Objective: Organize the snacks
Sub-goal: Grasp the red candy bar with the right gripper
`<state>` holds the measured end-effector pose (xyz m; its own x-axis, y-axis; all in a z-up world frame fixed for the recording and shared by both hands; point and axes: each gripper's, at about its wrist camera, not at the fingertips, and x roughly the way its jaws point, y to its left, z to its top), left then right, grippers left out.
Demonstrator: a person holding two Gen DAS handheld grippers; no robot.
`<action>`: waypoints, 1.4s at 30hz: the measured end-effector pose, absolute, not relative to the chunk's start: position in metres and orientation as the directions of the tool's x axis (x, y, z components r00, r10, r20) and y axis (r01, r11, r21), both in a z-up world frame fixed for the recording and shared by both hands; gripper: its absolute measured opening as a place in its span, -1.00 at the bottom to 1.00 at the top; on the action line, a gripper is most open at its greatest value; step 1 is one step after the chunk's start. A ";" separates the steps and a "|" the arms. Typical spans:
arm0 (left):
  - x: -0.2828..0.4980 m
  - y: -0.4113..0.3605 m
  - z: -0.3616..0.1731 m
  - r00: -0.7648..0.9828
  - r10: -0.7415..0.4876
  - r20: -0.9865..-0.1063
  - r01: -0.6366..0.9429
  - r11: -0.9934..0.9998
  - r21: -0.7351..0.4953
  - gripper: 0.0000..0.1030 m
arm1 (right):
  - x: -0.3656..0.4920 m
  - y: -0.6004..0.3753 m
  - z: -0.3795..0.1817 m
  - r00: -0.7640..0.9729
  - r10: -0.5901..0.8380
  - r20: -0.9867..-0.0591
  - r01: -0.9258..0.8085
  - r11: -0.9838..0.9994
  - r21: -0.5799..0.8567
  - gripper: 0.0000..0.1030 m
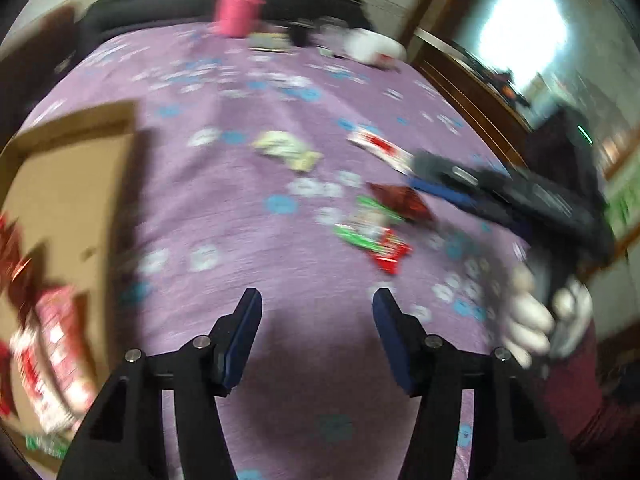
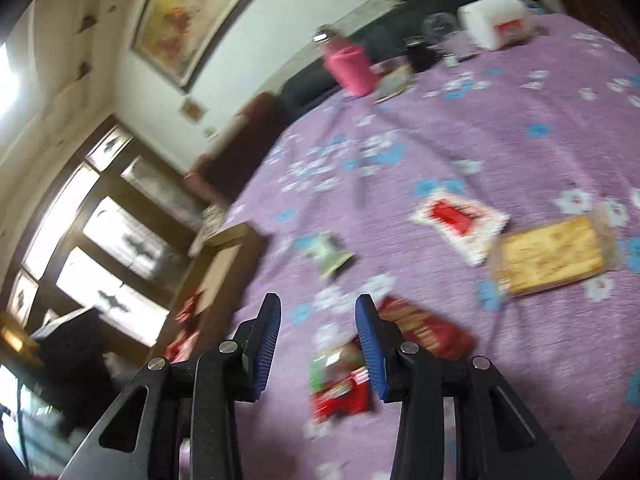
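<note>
Snack packets lie scattered on a purple flowered cloth [image 1: 240,208]. In the left wrist view a pale green packet [image 1: 286,150], a red-and-white packet [image 1: 378,148], a dark red packet [image 1: 400,198] and a green-and-red packet [image 1: 372,236] lie ahead. My left gripper [image 1: 316,300] is open and empty above the cloth. A cardboard box [image 1: 60,200] at the left holds red-and-white snacks [image 1: 56,352]. My right gripper [image 2: 318,308] is open and empty, above a green-and-red packet [image 2: 340,384] and beside a dark red packet [image 2: 428,330]. A cracker pack [image 2: 552,254] lies right. The right gripper also shows in the left view [image 1: 424,176].
A pink bottle [image 1: 238,8], a white container [image 1: 374,46] and small dark items stand at the far edge of the cloth. A red-and-white packet [image 2: 460,216] and a pale green packet [image 2: 330,254] lie mid-cloth. Windows and wooden furniture lie beyond. Both views are motion-blurred.
</note>
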<state>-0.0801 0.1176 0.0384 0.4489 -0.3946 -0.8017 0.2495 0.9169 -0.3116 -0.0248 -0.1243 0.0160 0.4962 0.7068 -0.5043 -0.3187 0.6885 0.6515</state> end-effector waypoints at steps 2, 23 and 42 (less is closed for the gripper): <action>-0.079 0.140 0.039 0.476 -0.400 -0.783 0.186 0.916 -0.355 0.17 | -0.039 -0.117 0.020 0.481 0.697 -0.532 -0.329 0.706 0.627 -0.18; -0.132 0.229 0.069 0.618 -0.454 -0.642 0.132 0.865 -0.484 0.28 | -0.025 -0.013 0.005 0.297 0.661 -0.689 -0.380 0.744 0.550 -0.24; -0.107 0.137 0.045 0.491 -0.471 -0.733 0.293 0.881 -0.371 0.31 | -0.051 -0.045 -0.009 0.542 0.240 -0.806 -0.332 0.941 0.057 -0.46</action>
